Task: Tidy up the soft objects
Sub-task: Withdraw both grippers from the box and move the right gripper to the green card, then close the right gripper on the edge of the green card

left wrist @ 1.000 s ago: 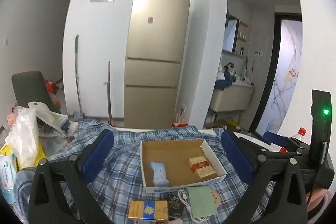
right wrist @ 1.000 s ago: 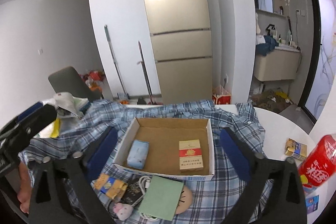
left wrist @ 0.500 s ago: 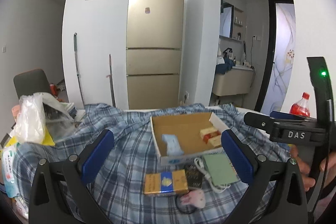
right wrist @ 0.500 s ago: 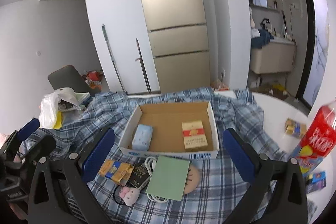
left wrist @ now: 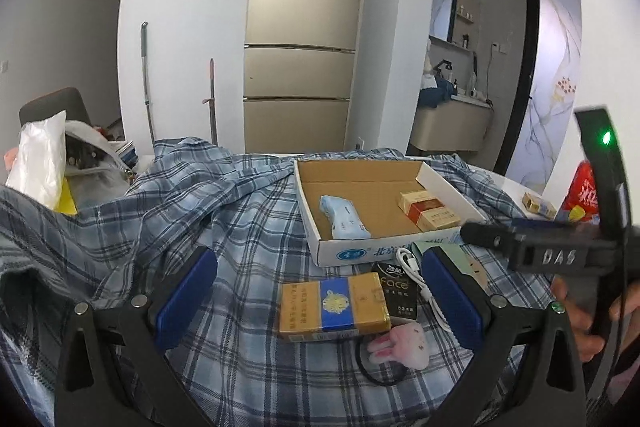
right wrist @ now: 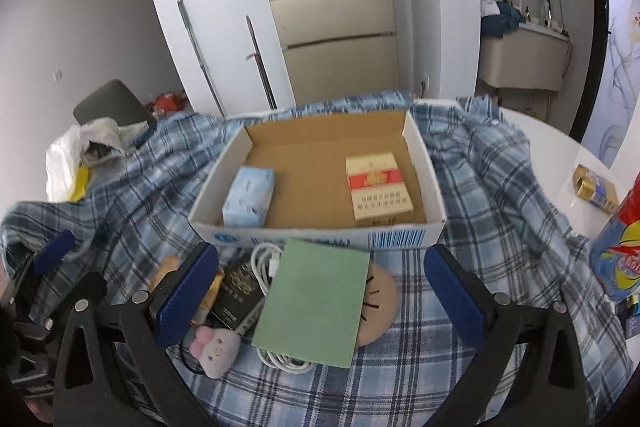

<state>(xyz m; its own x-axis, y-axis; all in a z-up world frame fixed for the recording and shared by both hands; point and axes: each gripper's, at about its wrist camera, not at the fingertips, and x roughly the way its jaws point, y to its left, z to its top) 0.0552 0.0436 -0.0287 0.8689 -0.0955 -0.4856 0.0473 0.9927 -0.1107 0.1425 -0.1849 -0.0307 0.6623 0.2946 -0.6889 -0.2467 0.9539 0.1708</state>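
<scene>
A shallow cardboard box (right wrist: pixel 320 183) sits on a blue plaid shirt (right wrist: pixel 472 187) spread over the surface, and serves as the anchor for everything around it. Inside the box, a pale blue tissue pack (right wrist: pixel 249 195) lies at its left side and a red-and-cream cigarette pack (right wrist: pixel 378 189) at its right. Just in front of the box, a green notebook (right wrist: pixel 316 303) overlaps a white cable (right wrist: pixel 266 261), a round tan pad (right wrist: pixel 378 301) and a black carton (right wrist: pixel 239 289). A small pink plush toy (right wrist: pixel 214 343) rests in front of the box, to its left, beside a gold-and-blue pack (left wrist: pixel 334 305).

The left gripper (left wrist: pixel 318 301) hovers low before the box with its jaws spread wide, the gold-and-blue pack and plush toy lying between them, untouched. The right gripper (right wrist: pixel 320 291) hangs in front of the box, jaws likewise apart around the notebook, gripping nothing. A person's hand (left wrist: pixel 580 319) holds the right gripper's handle to the right of the box. A white plastic bag (left wrist: pixel 38 159) sits far left of the box.
</scene>
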